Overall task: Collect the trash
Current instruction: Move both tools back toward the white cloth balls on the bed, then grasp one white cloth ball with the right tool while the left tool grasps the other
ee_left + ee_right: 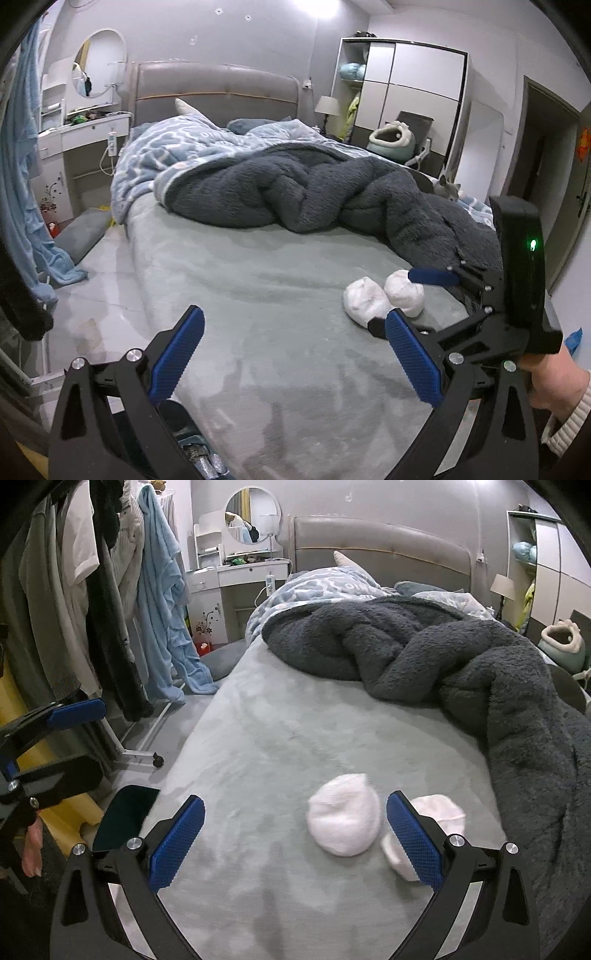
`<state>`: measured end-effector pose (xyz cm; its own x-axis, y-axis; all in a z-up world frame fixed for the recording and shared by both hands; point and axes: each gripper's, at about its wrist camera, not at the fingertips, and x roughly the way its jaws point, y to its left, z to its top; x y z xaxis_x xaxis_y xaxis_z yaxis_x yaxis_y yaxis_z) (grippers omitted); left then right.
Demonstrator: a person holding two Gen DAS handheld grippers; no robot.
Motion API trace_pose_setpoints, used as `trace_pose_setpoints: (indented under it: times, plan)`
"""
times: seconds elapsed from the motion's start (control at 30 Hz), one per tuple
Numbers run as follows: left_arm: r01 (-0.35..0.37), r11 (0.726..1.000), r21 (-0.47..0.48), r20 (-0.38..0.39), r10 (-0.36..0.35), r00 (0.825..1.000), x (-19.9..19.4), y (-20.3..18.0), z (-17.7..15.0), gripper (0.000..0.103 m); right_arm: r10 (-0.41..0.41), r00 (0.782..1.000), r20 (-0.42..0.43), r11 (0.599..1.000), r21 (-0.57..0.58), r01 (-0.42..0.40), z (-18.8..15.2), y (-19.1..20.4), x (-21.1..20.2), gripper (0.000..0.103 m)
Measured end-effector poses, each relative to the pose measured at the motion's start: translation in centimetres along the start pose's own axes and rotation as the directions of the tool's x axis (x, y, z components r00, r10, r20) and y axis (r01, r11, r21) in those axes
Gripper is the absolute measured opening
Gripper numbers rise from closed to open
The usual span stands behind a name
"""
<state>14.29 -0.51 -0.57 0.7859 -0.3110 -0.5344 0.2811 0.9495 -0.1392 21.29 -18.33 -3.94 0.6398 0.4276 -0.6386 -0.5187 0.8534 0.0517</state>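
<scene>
Right wrist view: right gripper (295,840) spread over two white wads (343,814) on the bed (258,738) — far wad half hidden behind its finger; left gripper (295,360) spread too.

A home bedroom: an unmade bed (258,280), wardrobe (410,96), vanity mirror (252,516) and hanging clothes (74,590).

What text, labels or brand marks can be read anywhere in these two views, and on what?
None can be read.
Light blue patterned quilt: a few pale marks that could be letters, too blurred to read.
Red-orange decoration by the door: too small to tell.
</scene>
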Motion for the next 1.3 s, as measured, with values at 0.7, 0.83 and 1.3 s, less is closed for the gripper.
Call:
trace_pose_setpoints:
  times: [0.7, 0.83, 1.3]
  plan:
    - [0.099, 0.994, 0.051, -0.088, -0.095, 0.992, 7.2, -3.9, 0.3, 0.1, -0.048, 0.999, -0.018, 0.994, 0.094, 0.05, -2.7, -10.4, 0.6, 0.1]
    - [0.118, 0.992, 0.042, -0.106, -0.113, 0.988, 8.7, -4.6, 0.2, 0.099, -0.064, 0.997, -0.052, 0.992, 0.109, 0.069, -3.6, -11.2, 1.5, 0.1]
    - [0.209, 0.978, 0.0, -0.193, -0.205, 0.96, 14.7, -6.7, 0.0, 0.098, -0.05, 0.989, -0.137, 0.998, 0.022, 0.054, -5.2, -10.2, 4.1, 0.099]
